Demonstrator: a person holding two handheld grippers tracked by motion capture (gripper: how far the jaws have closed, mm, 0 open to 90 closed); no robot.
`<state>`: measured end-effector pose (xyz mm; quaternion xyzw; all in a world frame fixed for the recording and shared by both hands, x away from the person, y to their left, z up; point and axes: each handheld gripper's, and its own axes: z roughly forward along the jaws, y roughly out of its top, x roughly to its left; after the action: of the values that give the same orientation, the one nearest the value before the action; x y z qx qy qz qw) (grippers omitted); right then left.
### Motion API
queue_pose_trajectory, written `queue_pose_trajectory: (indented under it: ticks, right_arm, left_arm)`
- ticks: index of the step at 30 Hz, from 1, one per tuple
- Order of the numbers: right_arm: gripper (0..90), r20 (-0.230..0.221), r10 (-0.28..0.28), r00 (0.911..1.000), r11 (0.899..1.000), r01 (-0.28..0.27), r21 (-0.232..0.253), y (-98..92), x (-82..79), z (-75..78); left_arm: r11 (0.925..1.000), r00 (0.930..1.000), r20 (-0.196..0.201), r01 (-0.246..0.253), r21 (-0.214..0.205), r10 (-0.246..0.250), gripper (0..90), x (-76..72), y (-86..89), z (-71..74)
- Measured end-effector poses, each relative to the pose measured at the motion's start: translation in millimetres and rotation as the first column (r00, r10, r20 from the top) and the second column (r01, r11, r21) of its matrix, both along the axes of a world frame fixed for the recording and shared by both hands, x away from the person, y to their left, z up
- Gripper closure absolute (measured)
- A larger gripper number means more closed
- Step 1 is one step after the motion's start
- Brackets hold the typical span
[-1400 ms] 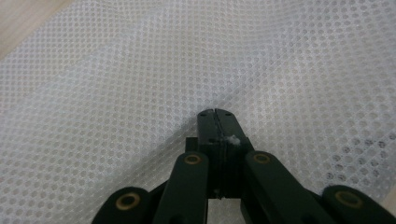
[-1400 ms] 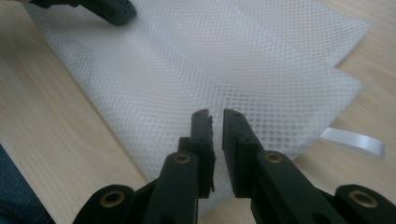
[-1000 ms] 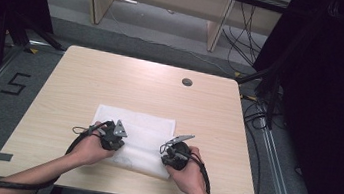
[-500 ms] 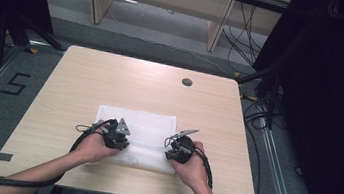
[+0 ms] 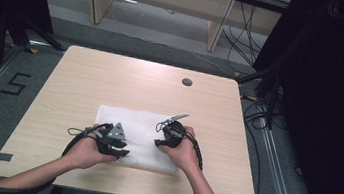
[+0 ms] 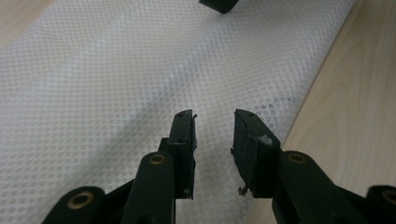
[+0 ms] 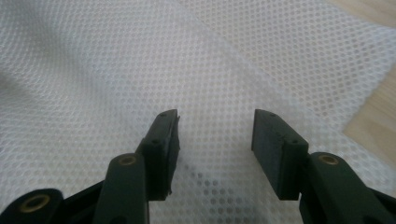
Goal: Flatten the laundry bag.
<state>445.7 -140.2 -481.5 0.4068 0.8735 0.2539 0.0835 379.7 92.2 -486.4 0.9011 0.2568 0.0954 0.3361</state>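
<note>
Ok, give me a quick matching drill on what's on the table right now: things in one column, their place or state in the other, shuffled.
Things:
1. white mesh cloth
2. left gripper
3. right gripper
4. small dark round spot

Places or states:
A. on the bare tabletop toward the far edge
B. jaws open over the cloth, close to its edge beside bare wood
C. lying flat on the near half of the table
D. jaws open wide over the cloth, nothing between them

Pairs: 1-C, 2-B, 3-D, 4-A
</note>
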Motion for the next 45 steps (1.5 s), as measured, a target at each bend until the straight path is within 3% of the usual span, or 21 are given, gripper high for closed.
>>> queue_pose_trajectory:
  ticks: [8, 10, 14, 18, 20, 25, 26, 30, 32, 34, 39, 40, 41, 45]
  right_arm:
    - [57.6, 0.006, 0.011, 0.9999, 0.999, -0.011, -0.037, 6.7, 2.2, -6.7]
    - [64.7, 0.016, 0.035, 0.9992, 0.997, -0.034, -0.069, 7.3, 1.9, -5.6]
    - [69.7, 0.008, 0.047, 0.9989, 0.996, -0.046, -0.082, 8.7, 2.9, -4.9]
    - [86.6, 0.005, 0.1, 0.995, 0.99, -0.099, -0.104, 15.2, 2.1, -3.9]
    - [90.0, -0.012, 0.085, 0.9963, 0.989, -0.085, -0.119, 18.2, 0.5, -3.0]
    - [88.6, -0.016, 0.09, 0.9958, 0.989, -0.091, -0.118, 17.7, 4.1, -1.8]
    - [84.4, -0.03, 0.079, 0.9964, 0.991, -0.082, -0.11, 17.5, 4.3, 0.0]
    - [59.4, 0.031, 0.042, 0.9986, 0.995, -0.039, -0.092, 12.3, 12.9, 3.3]
    - [52.6, 0.033, 0.036, 0.9988, 0.996, -0.033, -0.083, 9.7, 17.0, 0.5]
    - [48.8, 0.003, 0.034, 0.9994, 0.995, -0.034, -0.092, 8.9, 19.1, -3.6]
    - [53.8, 0.0, 0.049, 0.9988, 0.995, -0.049, -0.087, 8.0, 19.6, -5.3]
    - [58.5, -0.006, 0.051, 0.9987, 0.994, -0.052, -0.094, 8.7, 18.1, -4.6]
    - [68.8, 0.0, 0.082, 0.9966, 0.992, -0.082, -0.093, 9.9, 17.0, -4.3]
    - [80.2, -0.005, 0.101, 0.9949, 0.987, -0.101, -0.126, 17.1, 12.7, -2.7]
  left_arm:
    - [0.9988, 0.9998, -0.009, 0.019, 0.045, -0.018, 71.6, 0.4, -8.7, -11.5]
    - [0.9988, 0.9998, -0.012, 0.015, 0.046, -0.014, 72.2, 0.0, -10.1, -12.5]
    - [0.999, 0.9999, -0.012, 0.012, 0.043, -0.012, 72.6, 0.0, -10.1, -13.4]
    - [0.9985, 0.9997, -0.008, 0.023, 0.05, -0.023, 72.7, 1.3, -9.0, -13.1]
    - [0.9993, 0.9999, -0.009, 0.011, 0.036, -0.011, 72.8, 0.9, -9.6, -13.8]
    - [0.9989, 0.9998, -0.009, 0.018, 0.043, -0.018, 73.1, 1.1, -9.4, -13.5]
    - [0.9989, 0.9998, -0.009, 0.018, 0.043, -0.018, 73.2, 1.1, -9.4, -13.6]
    - [0.9991, 0.9999, -0.01, 0.015, 0.04, -0.014, 73.2, 1.0, -9.7, -13.8]
    - [0.9964, 0.9991, -0.007, 0.041, 0.074, -0.041, 73.2, 2.2, -8.1, -12.1]
    - [0.9992, 0.9999, -0.015, 0.005, 0.04, -0.005, 73.3, 0.1, -10.2, -14.1]
    - [0.9989, 1.0, -0.009, 0.002, 0.048, -0.001, 73.5, 0.2, -10.7, -14.0]
    - [0.9988, 0.9999, -0.01, 0.001, 0.048, -0.001, 73.5, 0.2, -10.7, -13.9]
    - [0.9988, 0.9999, -0.01, 0.001, 0.05, 0.0, 73.5, 0.1, -11.0, -13.8]
    - [0.9992, 0.9998, -0.018, 0.005, 0.039, -0.004, 73.6, 0.0, -11.6, -14.1]
